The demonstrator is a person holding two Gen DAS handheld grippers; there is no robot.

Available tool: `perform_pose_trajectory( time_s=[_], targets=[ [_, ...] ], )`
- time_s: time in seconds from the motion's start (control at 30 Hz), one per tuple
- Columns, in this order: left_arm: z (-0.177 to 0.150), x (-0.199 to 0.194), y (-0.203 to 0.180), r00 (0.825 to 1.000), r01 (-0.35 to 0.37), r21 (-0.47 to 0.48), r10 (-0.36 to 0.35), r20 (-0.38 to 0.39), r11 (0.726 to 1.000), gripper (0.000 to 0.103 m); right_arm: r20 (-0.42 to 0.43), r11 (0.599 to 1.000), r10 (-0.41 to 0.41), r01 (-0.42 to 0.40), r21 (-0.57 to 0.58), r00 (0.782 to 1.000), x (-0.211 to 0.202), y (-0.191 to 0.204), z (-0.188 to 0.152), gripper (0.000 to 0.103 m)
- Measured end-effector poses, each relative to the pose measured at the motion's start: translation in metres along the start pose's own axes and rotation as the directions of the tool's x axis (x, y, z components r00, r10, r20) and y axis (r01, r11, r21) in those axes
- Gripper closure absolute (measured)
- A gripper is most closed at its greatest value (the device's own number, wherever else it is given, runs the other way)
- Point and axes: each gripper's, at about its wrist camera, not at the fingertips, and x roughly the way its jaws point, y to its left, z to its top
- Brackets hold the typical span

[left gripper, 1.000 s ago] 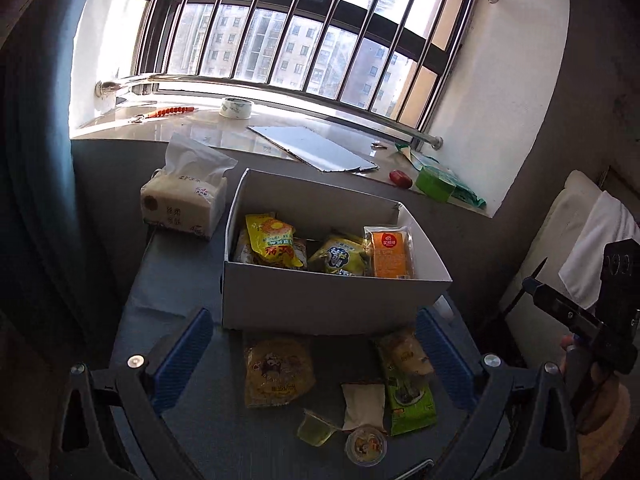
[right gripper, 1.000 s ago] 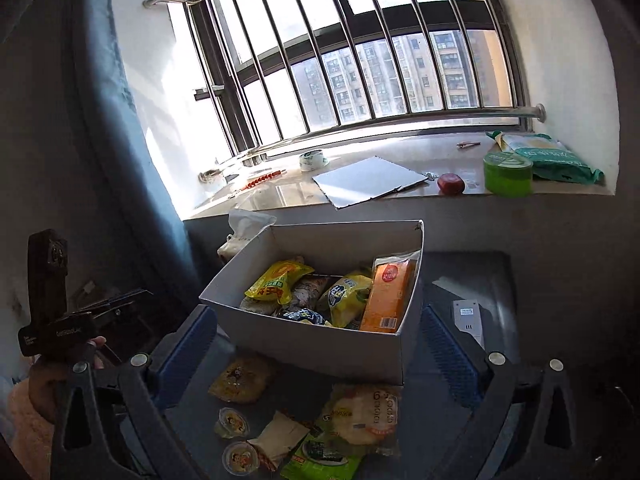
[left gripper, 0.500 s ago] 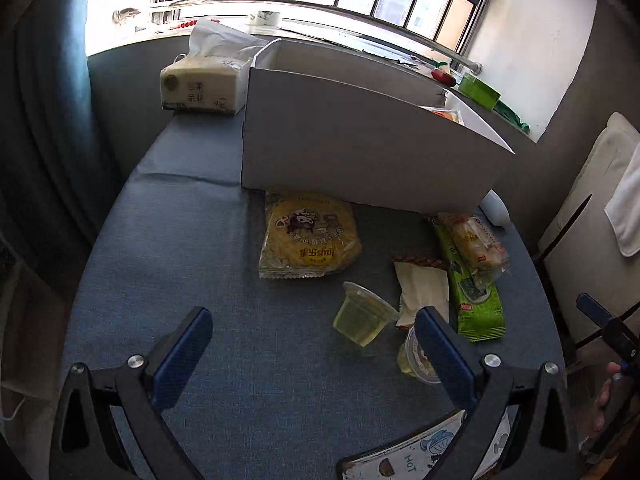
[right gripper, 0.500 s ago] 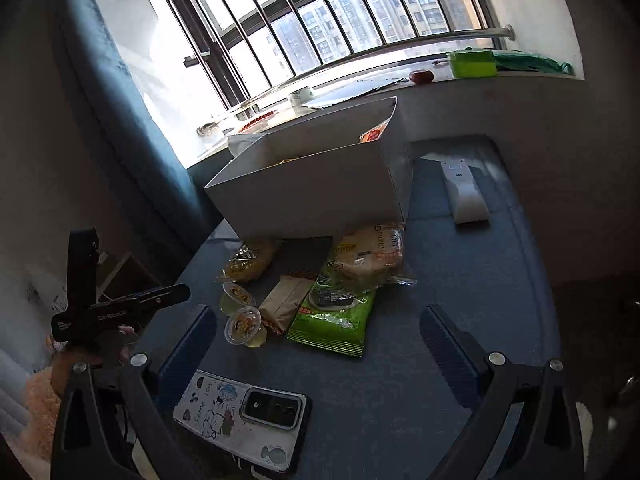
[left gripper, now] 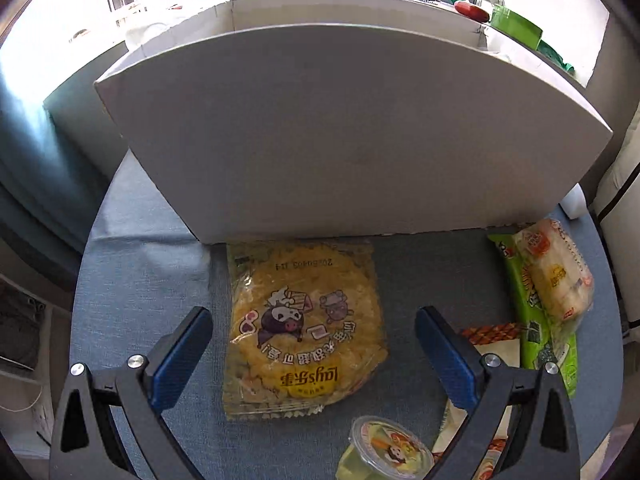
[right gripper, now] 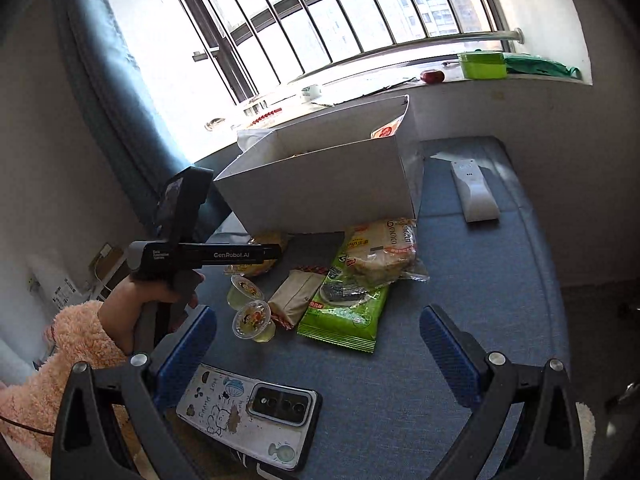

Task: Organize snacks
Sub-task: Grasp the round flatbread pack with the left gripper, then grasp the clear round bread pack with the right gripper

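My left gripper [left gripper: 314,332] hangs low over the blue table [left gripper: 136,280] with its blue-padded fingers [left gripper: 182,354] spread wide on either side of a yellow Lay's chip packet [left gripper: 304,332], touching nothing that I can see; the packet lies flat just in front of the white cardboard box [left gripper: 340,132], its print upside down to me, a cartoon cow in the middle and a date line near the far edge that I cannot read for certain. A jelly cup [left gripper: 386,454] with a cartoon lid sits at the near edge, by the right finger. My right gripper [right gripper: 318,350] is likewise wide apart and empty, held back over the table. From it I see the left tool's black body marked "GenRobot.AI" [right gripper: 208,256], gripped by a hand [right gripper: 152,300] in a fluffy pink sleeve [right gripper: 68,356]. Beyond lie two jelly cups [right gripper: 254,320], a tan wrapped snack [right gripper: 296,294], a green packet [right gripper: 346,316] with a clear bread bag [right gripper: 382,254] on top. A phone [right gripper: 248,416] lies case-up, scribbled "HOT", just under my left finger. A white remote [right gripper: 474,190] lies right of the box.
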Motion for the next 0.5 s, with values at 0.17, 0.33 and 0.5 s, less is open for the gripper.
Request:
perform_pose_trajectory(
  time_s=[0.17,0.33,0.5],
  targets=[
    [-0.005,0.003,0.004,0.999,0.032,0.021,-0.032,0.013,0.999,0.024,0.003,1.0,-0.01,0.01,0.005,1.0,-0.002,-0.004,0.0,0.0],
    [-0.018,-0.022,0.021,0.991,0.114,-0.005,-0.113,0.07,0.993,0.024,-0.005,1.0,-0.016,0.016,0.021,1.0,0.003,-0.008,0.0,0.0],
    [-0.044,-0.074,0.039,0.961,0.205,-0.035,-0.195,0.194,0.978,0.024,-0.019,0.999,-0.043,0.043,0.009,0.999,0.014,-0.01,0.001,0.0]
  ],
)
